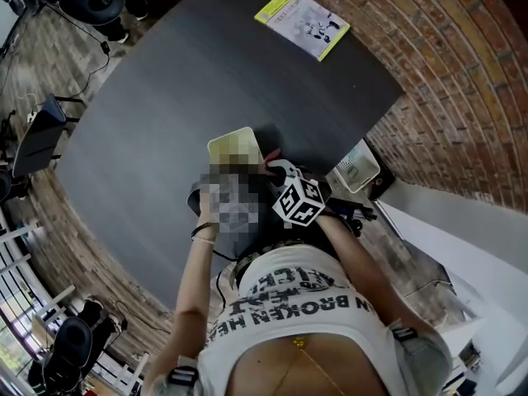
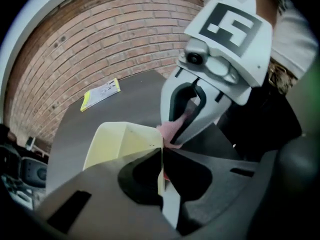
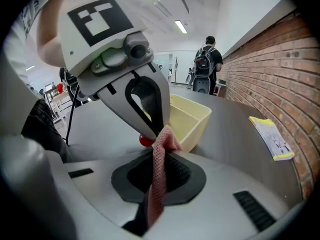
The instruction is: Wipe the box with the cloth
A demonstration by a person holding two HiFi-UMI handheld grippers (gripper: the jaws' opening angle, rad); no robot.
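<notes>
The pale yellow box (image 1: 235, 145) stands open-topped on the dark table (image 1: 165, 97). In the left gripper view my left gripper (image 2: 162, 153) is shut on the box's (image 2: 125, 144) near wall, whose thin edge runs between the jaws. My right gripper (image 3: 160, 151) is shut on a pink cloth (image 3: 157, 179), which hangs in a strip from between its jaws. The two grippers meet tip to tip at the box's near corner, and the cloth (image 2: 172, 129) touches that corner. In the head view a mosaic patch covers the left gripper; the right gripper (image 1: 279, 172) shows by its marker cube.
A yellow-edged booklet (image 1: 301, 21) lies at the table's far side. A brick wall (image 1: 462, 73) runs along the right. A white basket (image 1: 356, 167) sits off the table's right edge. A person with a backpack (image 3: 206, 64) stands far off.
</notes>
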